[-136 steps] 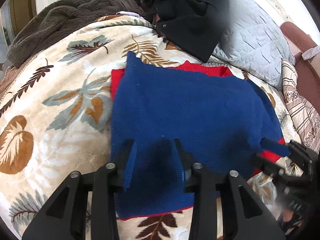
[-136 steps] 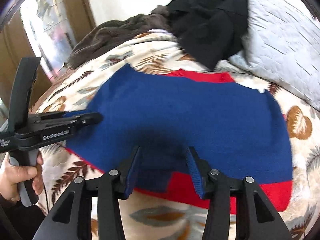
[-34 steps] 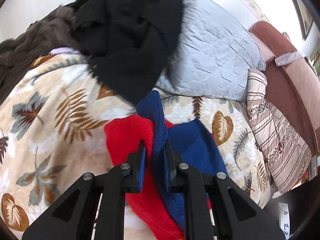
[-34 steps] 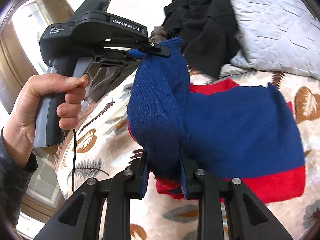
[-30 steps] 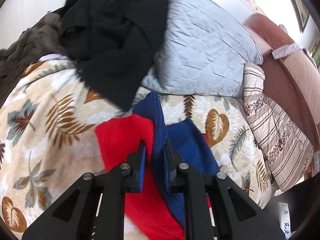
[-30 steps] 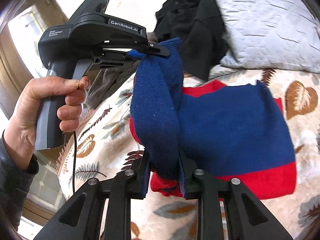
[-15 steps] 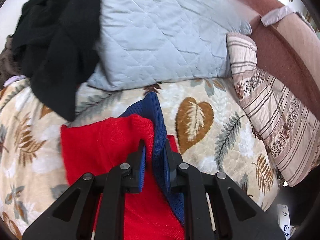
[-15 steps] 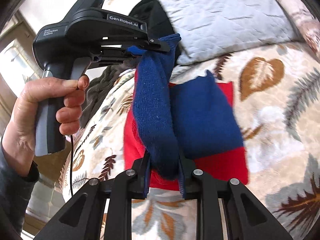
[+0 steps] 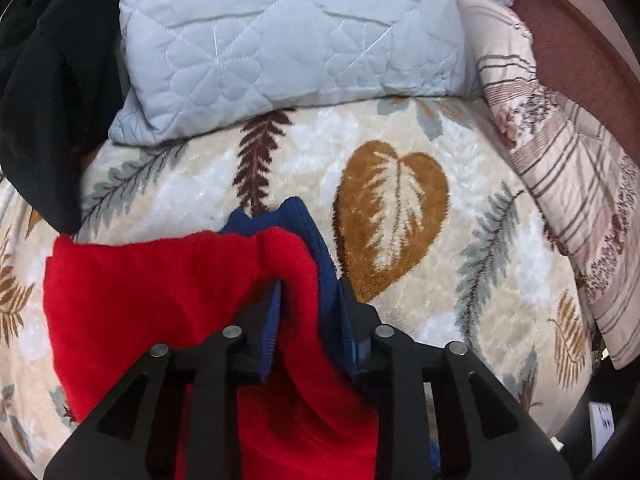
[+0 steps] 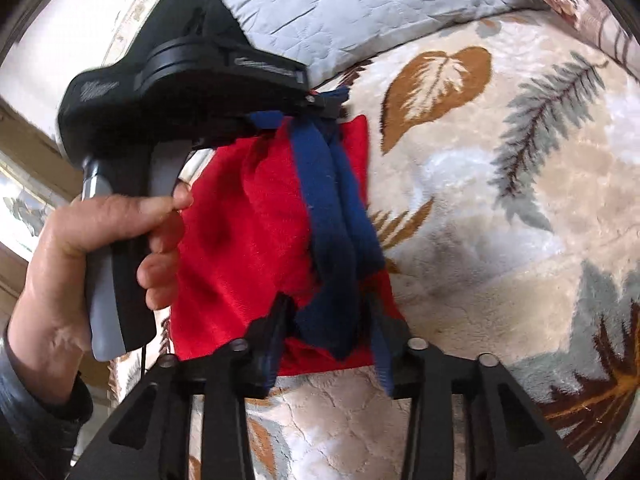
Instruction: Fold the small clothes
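both grippers, left gripper (image 9: 308, 312) and right gripper (image 10: 328, 340), have just been opening, fingers loosening around the sweater (image 9: 160, 300); we let it drop flat onto the bed (image 9: 400, 152), edges aligned.

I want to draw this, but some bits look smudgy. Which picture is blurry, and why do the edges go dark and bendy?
Right wrist view: the left gripper and the hand holding it are smeared, its white lettering unreadable; the leaf blanket looks soft too. Left wrist view: sharper, the grey pillow shows its stitching. Both views: fisheye lenses bend everything and leave dark corners.
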Motion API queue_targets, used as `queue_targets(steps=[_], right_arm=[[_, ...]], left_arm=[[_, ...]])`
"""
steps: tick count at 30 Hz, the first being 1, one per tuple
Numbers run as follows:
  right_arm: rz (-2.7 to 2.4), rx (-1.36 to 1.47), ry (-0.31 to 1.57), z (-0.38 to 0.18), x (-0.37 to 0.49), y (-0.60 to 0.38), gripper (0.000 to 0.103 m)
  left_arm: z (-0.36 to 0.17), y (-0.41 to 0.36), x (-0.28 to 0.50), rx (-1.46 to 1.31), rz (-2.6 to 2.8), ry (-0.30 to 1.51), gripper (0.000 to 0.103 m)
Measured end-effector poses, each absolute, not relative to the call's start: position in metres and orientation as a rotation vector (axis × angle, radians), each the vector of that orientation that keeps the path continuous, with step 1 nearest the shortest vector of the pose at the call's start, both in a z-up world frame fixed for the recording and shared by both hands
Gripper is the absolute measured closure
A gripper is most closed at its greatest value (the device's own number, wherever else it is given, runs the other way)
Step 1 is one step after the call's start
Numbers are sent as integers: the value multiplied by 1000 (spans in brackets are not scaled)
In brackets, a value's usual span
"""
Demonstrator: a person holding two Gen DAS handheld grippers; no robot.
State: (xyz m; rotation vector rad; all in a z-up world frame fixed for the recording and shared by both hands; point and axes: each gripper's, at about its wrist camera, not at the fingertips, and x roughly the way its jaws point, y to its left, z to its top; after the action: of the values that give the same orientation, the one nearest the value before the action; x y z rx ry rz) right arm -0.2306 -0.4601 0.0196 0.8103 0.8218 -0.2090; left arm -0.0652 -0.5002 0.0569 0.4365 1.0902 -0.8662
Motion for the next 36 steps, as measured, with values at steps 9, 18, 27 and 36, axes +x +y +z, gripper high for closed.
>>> queue_targets(steps=[9,18,27,36], right_arm=[[-327,688,762,36,-244,-459,49],[-235,634,682,54,-231,-463,55],[-189,611,810,42,-207,-442,96],[-314,611,893,25,-215,-446,97]], left_arm=[[108,-412,-71,354,-893,1001,60],[58,-303,-101,220,-828,1082,60],[33,-299,-106,210,-796,1129,63],[20,-295,-113,249,-815,1151,63]])
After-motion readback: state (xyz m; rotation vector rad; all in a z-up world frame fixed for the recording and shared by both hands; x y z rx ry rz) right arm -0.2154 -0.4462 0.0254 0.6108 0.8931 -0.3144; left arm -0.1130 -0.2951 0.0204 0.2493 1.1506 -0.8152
